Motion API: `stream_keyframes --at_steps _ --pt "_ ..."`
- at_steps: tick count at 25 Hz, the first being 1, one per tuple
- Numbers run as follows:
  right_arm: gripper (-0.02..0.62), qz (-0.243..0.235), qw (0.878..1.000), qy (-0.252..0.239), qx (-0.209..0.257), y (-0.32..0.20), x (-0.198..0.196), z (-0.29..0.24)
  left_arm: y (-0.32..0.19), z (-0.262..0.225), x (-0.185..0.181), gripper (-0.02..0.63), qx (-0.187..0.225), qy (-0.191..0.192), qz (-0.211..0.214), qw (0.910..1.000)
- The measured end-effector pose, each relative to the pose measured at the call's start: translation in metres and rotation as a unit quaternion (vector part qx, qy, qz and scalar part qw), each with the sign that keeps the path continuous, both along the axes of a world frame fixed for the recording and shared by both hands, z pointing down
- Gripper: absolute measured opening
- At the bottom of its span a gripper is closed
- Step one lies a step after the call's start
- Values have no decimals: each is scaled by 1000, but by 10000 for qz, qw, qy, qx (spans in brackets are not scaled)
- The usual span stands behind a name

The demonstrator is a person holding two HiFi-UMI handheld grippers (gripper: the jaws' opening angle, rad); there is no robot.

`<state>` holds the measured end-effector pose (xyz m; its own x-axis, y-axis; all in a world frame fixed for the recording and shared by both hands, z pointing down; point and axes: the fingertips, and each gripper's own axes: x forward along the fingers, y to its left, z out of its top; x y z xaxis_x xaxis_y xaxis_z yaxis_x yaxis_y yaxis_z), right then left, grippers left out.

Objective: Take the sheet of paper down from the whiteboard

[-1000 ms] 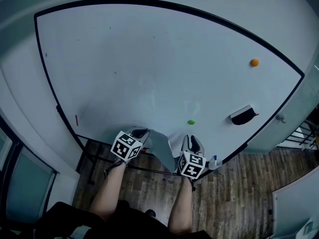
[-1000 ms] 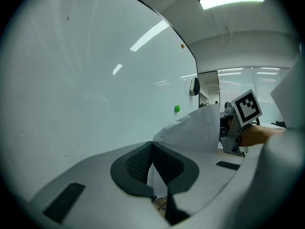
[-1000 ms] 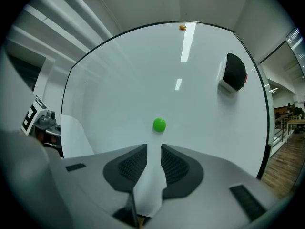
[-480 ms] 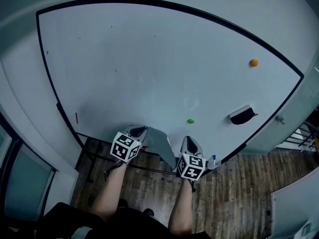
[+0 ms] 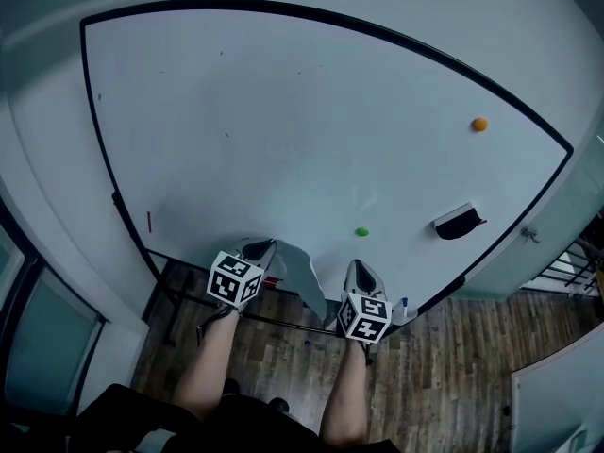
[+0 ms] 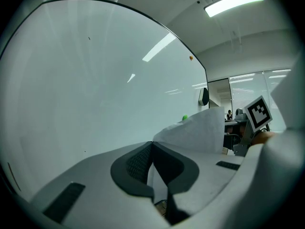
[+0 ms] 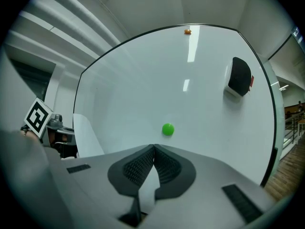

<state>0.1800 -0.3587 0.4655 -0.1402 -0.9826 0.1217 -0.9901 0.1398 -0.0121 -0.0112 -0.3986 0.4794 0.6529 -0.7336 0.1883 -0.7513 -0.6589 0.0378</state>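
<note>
my left gripper (image 5: 261,249) has its jaws clenched on the sheet of paper (image 5: 300,270), which curls away from the whiteboard (image 5: 283,121) at lower centre, left of a green magnet (image 5: 361,232). my right gripper (image 5: 362,272) has just closed its jaws, with nothing visible between them. the sheet looks freed, so the next move is to draw it clear. no writing is legible.

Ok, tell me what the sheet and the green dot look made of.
Sheet: thin matte white paper; it bows and curls off the whiteboard. Green dot: probably a smooth plastic magnet, a small rounded button clinging to the board's glossy face.
</note>
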Motion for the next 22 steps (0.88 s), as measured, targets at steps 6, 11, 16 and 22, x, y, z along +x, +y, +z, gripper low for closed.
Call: stream_keyframes --at_steps 6,11,16,22 --pt "25 -78 10000 8 -15 5 -5 3 6 -2 -7 21 -8 0 -102 9999" --pt "25 -80 10000 -40 -7 9 -3 5 8 2 -7 21 -100 -109 -148 9998" --pt "25 -138 9999 -44 -13 11 -4 4 9 0 -8 21 -118 -114 -204 9997" --pt "25 -147 9999 -23 68 12 0 -5 11 -3 -4 21 -95 -131 -191 9997"
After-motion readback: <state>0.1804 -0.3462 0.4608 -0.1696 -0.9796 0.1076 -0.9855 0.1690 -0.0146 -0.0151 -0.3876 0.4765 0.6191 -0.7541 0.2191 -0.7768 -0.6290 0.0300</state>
